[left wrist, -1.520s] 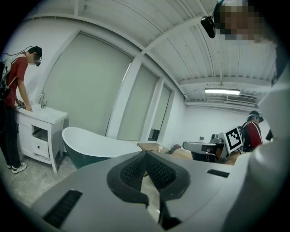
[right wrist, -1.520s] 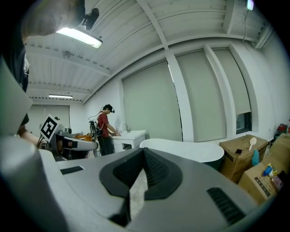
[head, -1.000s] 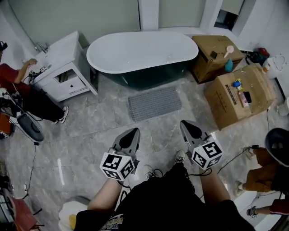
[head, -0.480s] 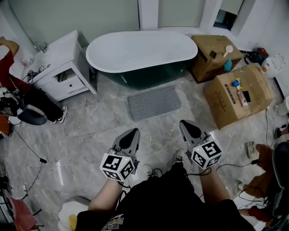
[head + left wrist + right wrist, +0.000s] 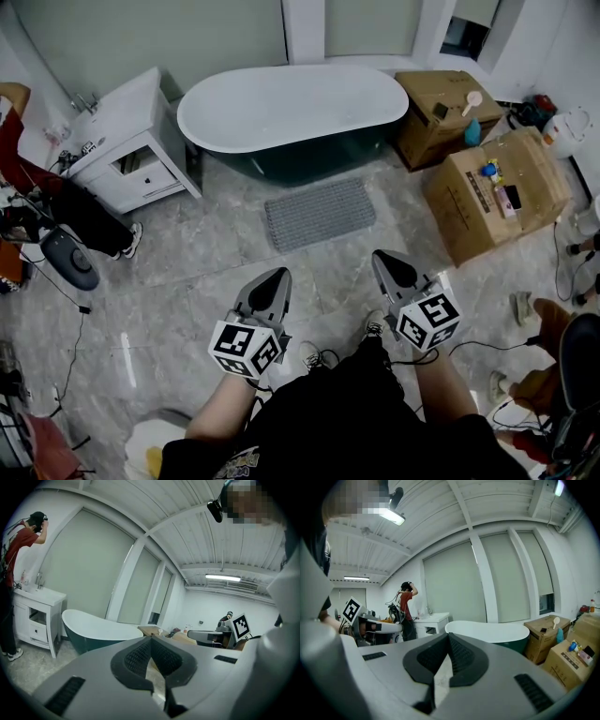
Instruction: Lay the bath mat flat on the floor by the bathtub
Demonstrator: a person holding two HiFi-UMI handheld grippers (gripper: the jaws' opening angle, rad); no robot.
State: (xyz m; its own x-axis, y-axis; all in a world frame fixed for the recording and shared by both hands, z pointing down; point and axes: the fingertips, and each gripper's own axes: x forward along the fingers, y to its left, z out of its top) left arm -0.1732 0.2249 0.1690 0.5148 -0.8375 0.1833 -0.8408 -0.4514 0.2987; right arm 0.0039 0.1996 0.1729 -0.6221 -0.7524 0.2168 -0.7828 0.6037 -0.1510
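the bath mat [image 5: 320,214] lies flat beside the bathtub [image 5: 291,111]; left gripper [image 5: 271,288] and right gripper [image 5: 393,267] both closed, empty.

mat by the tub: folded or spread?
Spread. The grey bath mat lies as one flat rectangle on the floor just in front of the bathtub, with no fold or bunching visible.

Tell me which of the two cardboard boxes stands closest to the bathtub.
The darker cardboard box at the bathtub's right end; the paler box with small items on top sits farther out.
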